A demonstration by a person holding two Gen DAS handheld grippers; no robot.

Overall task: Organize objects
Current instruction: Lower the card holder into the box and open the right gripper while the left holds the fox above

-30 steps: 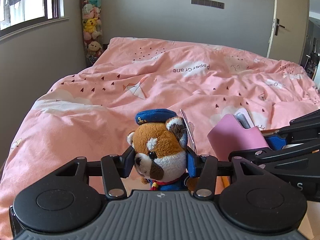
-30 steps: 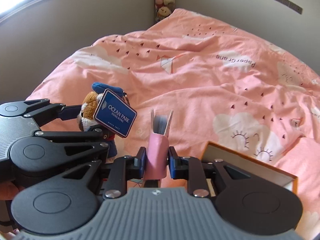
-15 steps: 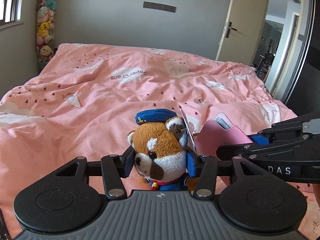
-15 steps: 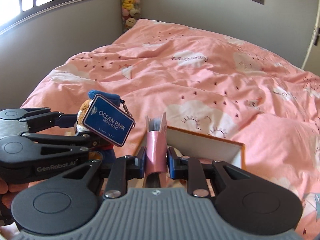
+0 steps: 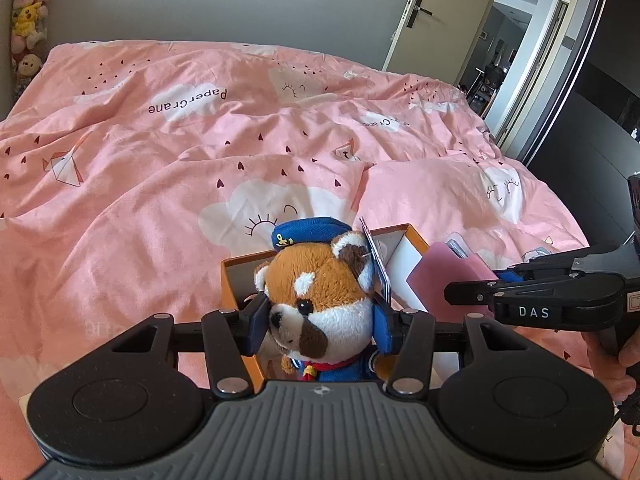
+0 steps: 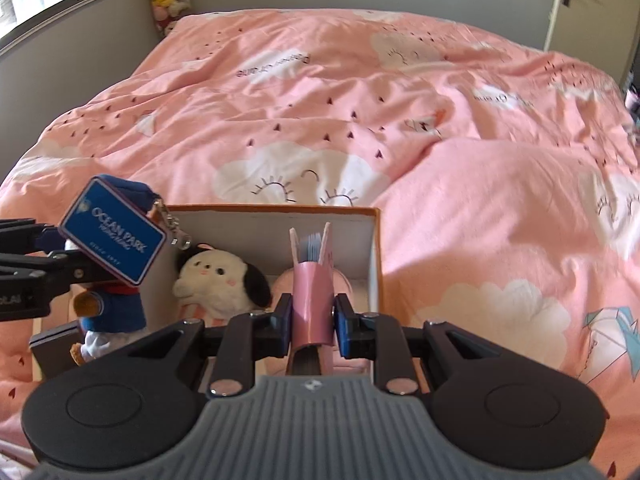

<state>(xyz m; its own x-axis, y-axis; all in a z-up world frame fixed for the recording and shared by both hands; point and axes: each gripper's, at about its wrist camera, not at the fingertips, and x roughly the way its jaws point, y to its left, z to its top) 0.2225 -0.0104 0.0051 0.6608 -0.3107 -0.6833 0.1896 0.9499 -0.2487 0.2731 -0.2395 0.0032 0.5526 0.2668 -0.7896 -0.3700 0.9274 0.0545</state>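
My left gripper [image 5: 318, 326] is shut on a red panda plush [image 5: 320, 300] with a blue cap and a blue "Ocean Park" tag [image 6: 114, 236]. It hangs over the left part of an orange cardboard box [image 6: 378, 256] with white inner walls. My right gripper [image 6: 312, 322] is shut on a pink card holder [image 6: 312, 300] full of cards, held upright above the box's right part. In the left wrist view the pink holder [image 5: 444, 280] and the right gripper [image 5: 480, 286] show at the right. Inside the box lie a white dog plush [image 6: 218, 280] with a black ear and something pink [image 6: 348, 280].
The box sits on a bed with a pink quilt [image 5: 200, 160] printed with clouds and paper cranes. A column of plush toys [image 5: 26, 16] hangs in the far left corner. A door [image 5: 432, 12] stands open at the back right. A hand [image 5: 628, 364] holds the right gripper.
Both grippers swung right across the bed with their loads, and now hang over the orange box; its inside with the white dog plush has come into view.
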